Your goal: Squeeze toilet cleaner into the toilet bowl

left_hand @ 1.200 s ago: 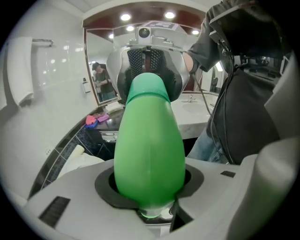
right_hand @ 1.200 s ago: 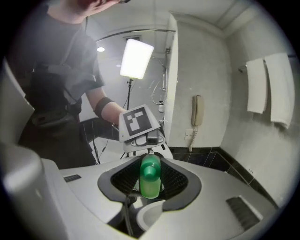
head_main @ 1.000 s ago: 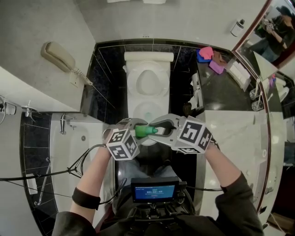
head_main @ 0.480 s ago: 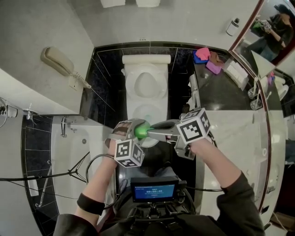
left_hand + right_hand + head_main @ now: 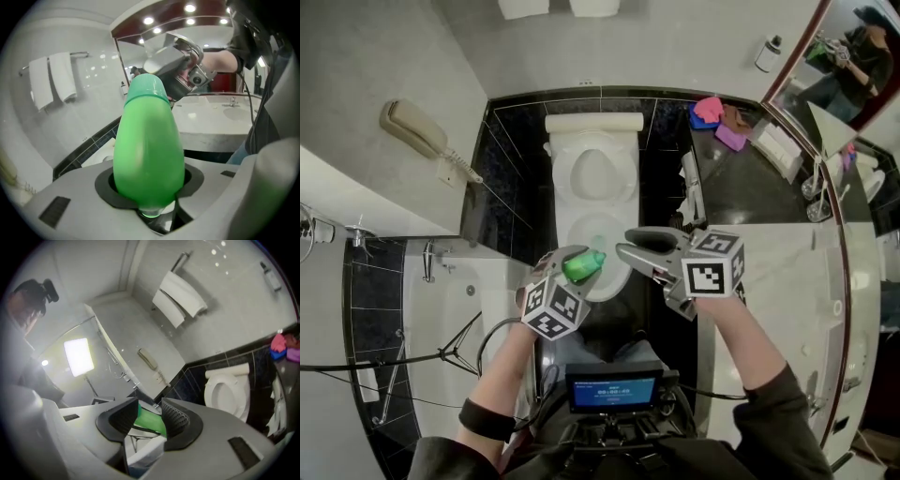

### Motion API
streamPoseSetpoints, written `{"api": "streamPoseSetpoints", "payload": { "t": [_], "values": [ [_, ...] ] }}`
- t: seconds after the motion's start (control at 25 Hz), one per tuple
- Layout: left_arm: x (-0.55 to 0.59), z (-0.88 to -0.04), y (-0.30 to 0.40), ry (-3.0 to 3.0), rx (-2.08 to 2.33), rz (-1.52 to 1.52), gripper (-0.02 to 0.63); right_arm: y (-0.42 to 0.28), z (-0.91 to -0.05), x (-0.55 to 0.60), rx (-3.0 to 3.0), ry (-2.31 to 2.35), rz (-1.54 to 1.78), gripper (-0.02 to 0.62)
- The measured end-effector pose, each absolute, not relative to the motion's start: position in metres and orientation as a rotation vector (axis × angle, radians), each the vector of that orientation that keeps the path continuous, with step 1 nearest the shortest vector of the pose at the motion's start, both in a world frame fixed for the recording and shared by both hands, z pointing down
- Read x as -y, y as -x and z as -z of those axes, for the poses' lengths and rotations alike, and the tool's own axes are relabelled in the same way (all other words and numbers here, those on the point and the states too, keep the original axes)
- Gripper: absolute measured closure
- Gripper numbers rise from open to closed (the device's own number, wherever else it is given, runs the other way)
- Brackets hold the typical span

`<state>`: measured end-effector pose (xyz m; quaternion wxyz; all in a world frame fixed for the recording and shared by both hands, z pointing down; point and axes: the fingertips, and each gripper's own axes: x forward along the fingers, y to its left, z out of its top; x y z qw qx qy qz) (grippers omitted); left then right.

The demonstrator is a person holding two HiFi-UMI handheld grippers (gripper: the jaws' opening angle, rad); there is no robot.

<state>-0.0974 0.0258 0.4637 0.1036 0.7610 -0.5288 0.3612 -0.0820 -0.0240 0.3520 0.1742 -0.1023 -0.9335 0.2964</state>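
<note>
The left gripper [image 5: 571,267] clamps the green bottle [image 5: 583,265] in its fingers. The bottle's long axis runs across the toilet bowl [image 5: 573,229], cap toward the right gripper [image 5: 628,246]. That gripper's fingers have just been opening and stand wide, with nothing between them.

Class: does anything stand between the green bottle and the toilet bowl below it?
Nothing visible does. The green bottle, gripped in the left claw, hangs over the front of the open toilet bowl; only its own cap is on.
</note>
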Motion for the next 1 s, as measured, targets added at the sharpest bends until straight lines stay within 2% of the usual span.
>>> {"api": "streamPoseSetpoints", "payload": {
  "t": [0.04, 0.12, 0.24, 0.28, 0.56, 1.0],
  "values": [
    [-0.027, -0.463, 0.101, -2.21, 1.58, -1.021, 0.425, 0.077, -0.352, 0.034, 2.695, 0.238, -0.78, 0.423],
    [-0.029, -0.461, 0.108, -2.13, 1.627, -0.948, 0.425, 0.063, -0.357, 0.052, 2.76, 0.123, -0.68, 0.47],
    [-0.036, -0.461, 0.121, -2.002, 1.701, -0.871, 0.425, 0.036, -0.377, 0.079, 2.779, -0.088, -0.56, 0.575],
    [-0.038, -0.459, 0.124, -1.961, 1.727, -0.852, 0.425, 0.026, -0.384, 0.087, 2.773, -0.157, -0.519, 0.589],
    [-0.067, -0.454, 0.142, -1.697, 1.898, -0.781, 0.425, -0.029, -0.423, 0.117, 2.682, -0.43, -0.159, 0.59],
    [-0.107, -0.461, 0.177, -1.552, 2.013, -0.692, 0.425, -0.047, -0.455, 0.1, 2.621, -0.542, -0.285, 0.592]
  ]
}}
